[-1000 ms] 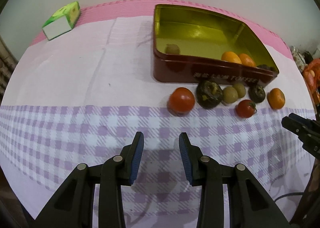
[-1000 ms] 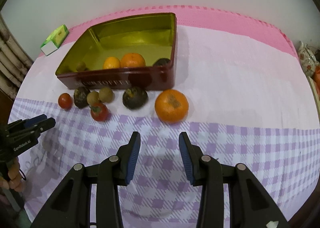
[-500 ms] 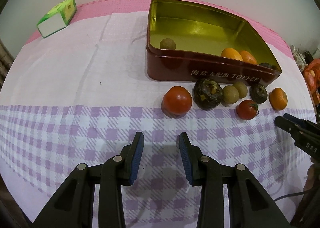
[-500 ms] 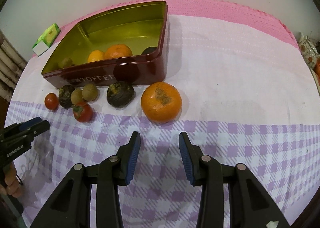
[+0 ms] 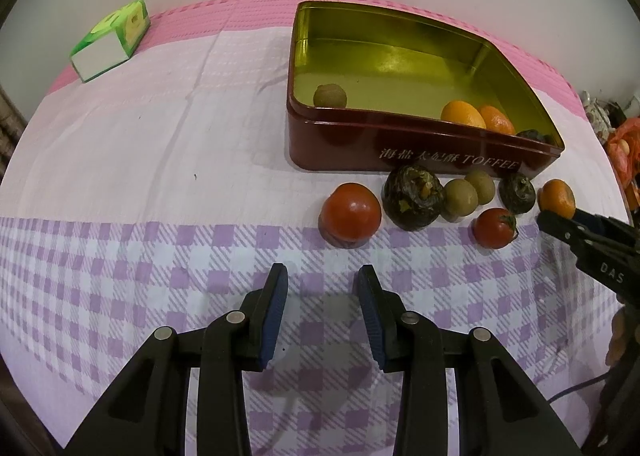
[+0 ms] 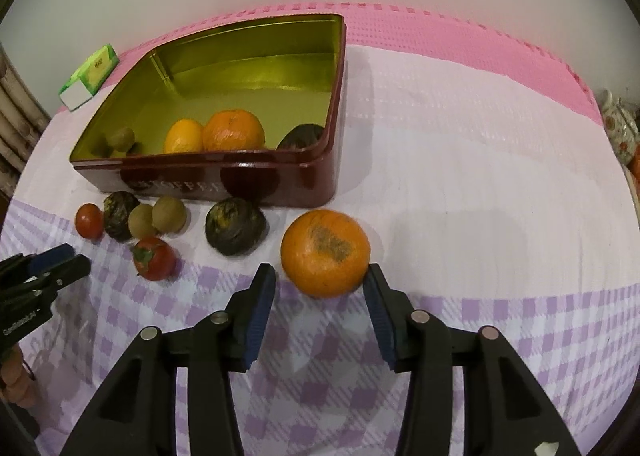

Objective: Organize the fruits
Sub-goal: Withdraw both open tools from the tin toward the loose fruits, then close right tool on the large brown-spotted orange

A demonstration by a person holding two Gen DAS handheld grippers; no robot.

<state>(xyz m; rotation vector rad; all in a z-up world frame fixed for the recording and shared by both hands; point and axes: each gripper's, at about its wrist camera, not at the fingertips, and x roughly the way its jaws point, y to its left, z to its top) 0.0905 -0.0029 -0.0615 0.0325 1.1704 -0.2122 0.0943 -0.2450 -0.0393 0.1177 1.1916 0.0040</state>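
A dark red tin (image 5: pixel 360 152) (image 6: pixel 304 180) holds two oranges, a dark fruit and a small brown-green fruit. Along its front wall lie a big tomato (image 5: pixel 351 212), dark fruits (image 5: pixel 413 197), two greenish fruits, a small tomato (image 6: pixel 154 258) and a blemished orange (image 6: pixel 325 252) (image 5: pixel 557 198). My right gripper (image 6: pixel 320 272) (image 5: pixel 560 222) has its jaws opening. The orange sits just at the tips, and the pads do not touch it. My left gripper (image 5: pixel 322 270) (image 6: pixel 76 260) is open over the checked cloth, short of the big tomato, holding nothing.
A green and white carton (image 5: pixel 110 41) (image 6: pixel 89 74) lies at the far left near the table's back edge and the white wall. Patterned clutter (image 5: pixel 624 144) stands off the right edge. Bare cloth stretches right of the tin.
My right gripper has come forward and down to the blemished orange, and its jaws have widened. The left gripper has hardly shifted.
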